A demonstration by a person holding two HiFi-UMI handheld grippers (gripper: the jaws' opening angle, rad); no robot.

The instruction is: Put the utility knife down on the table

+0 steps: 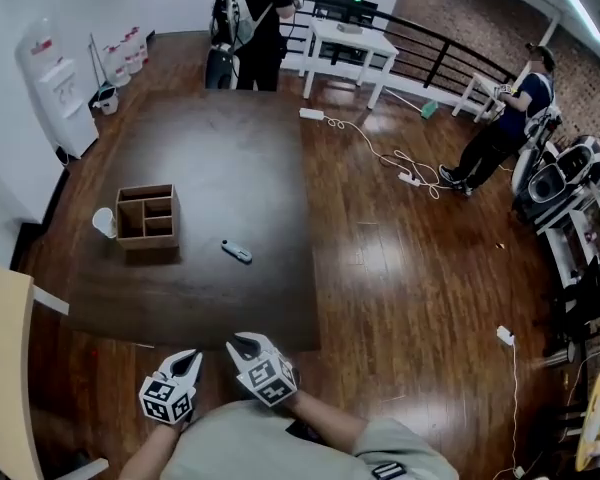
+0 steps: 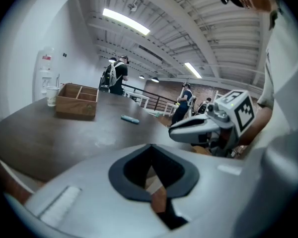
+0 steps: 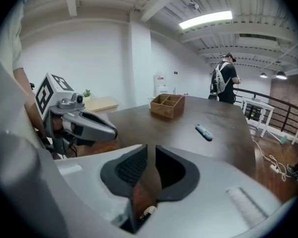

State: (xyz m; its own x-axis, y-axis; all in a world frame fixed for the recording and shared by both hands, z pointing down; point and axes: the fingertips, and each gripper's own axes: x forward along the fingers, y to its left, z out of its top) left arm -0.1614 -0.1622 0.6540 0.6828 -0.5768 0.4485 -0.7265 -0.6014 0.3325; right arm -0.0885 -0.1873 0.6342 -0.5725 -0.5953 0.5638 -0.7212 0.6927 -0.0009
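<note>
The utility knife [image 1: 236, 251], teal-grey, lies flat on the dark table [image 1: 220, 148], right of a wooden box. It also shows in the left gripper view [image 2: 129, 119] and the right gripper view [image 3: 204, 132]. Both grippers hang close to my body, short of the table's front edge and well apart from the knife. My left gripper [image 1: 190, 360] [image 2: 151, 150] looks shut, with nothing in it. A narrow slit shows between the jaws of my right gripper [image 1: 242, 346] [image 3: 151, 150], and nothing is held between them. They sit side by side, tips toward the table.
A wooden box with compartments [image 1: 147, 218] stands on the table's left, a white cup [image 1: 103, 222] beside it. A light wooden desk [image 1: 0, 368] is at my left. Cables [image 1: 400, 163] trail on the floor to the right. Two people [image 1: 255, 23] [image 1: 505, 128] stand far off.
</note>
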